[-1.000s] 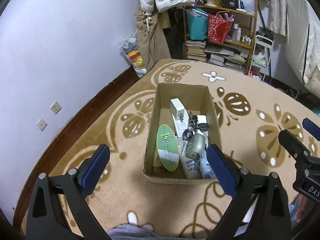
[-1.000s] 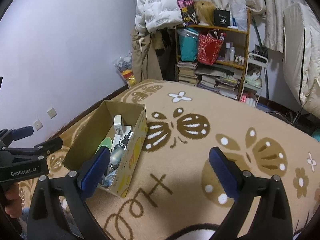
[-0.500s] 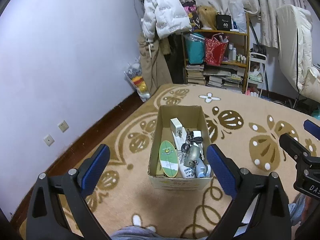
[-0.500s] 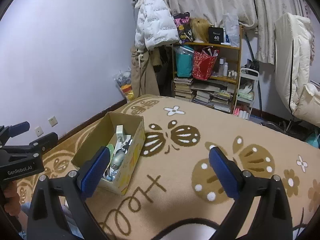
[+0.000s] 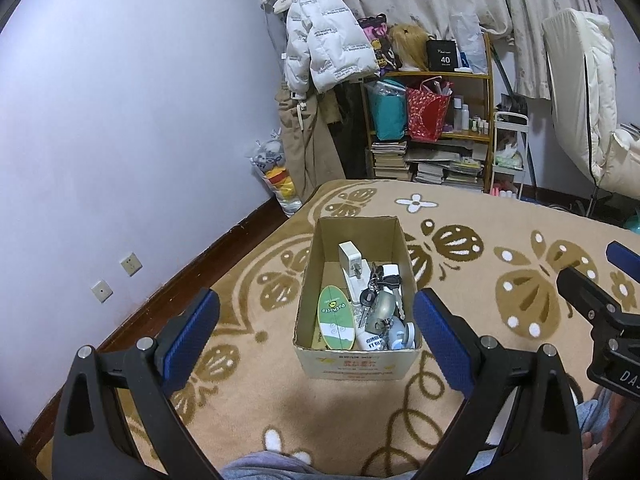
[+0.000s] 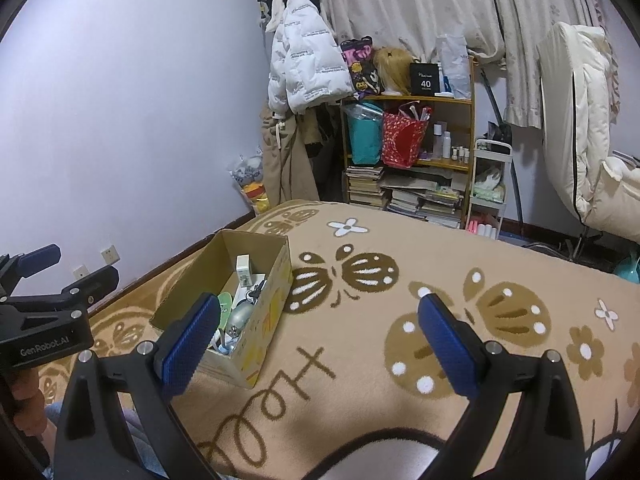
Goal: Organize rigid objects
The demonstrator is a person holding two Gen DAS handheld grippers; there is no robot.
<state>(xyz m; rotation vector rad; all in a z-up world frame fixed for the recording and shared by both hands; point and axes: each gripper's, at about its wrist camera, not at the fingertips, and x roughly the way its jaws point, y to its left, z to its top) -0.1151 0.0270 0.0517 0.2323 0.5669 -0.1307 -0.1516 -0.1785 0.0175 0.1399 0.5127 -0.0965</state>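
In the centre of the left wrist view, the cardboard box (image 5: 357, 362) sits on the tan patterned rug (image 5: 500, 232), filled with a green mini skateboard (image 5: 336, 317), a white charger (image 5: 349, 257) and keys (image 5: 376, 280) (other pieces are too jumbled to name). The left gripper (image 5: 316, 334) hangs spread wide and empty in the lower frame, and the right gripper (image 6: 318, 336) is likewise released, holding nothing, with the box at its centre left.

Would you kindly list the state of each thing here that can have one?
Left gripper: open, empty, above the rug.
Right gripper: open, empty.
Box: open-topped, upright on the rug, holding items.
Green board: lying in the box.
White charger: in the box, standing on end.
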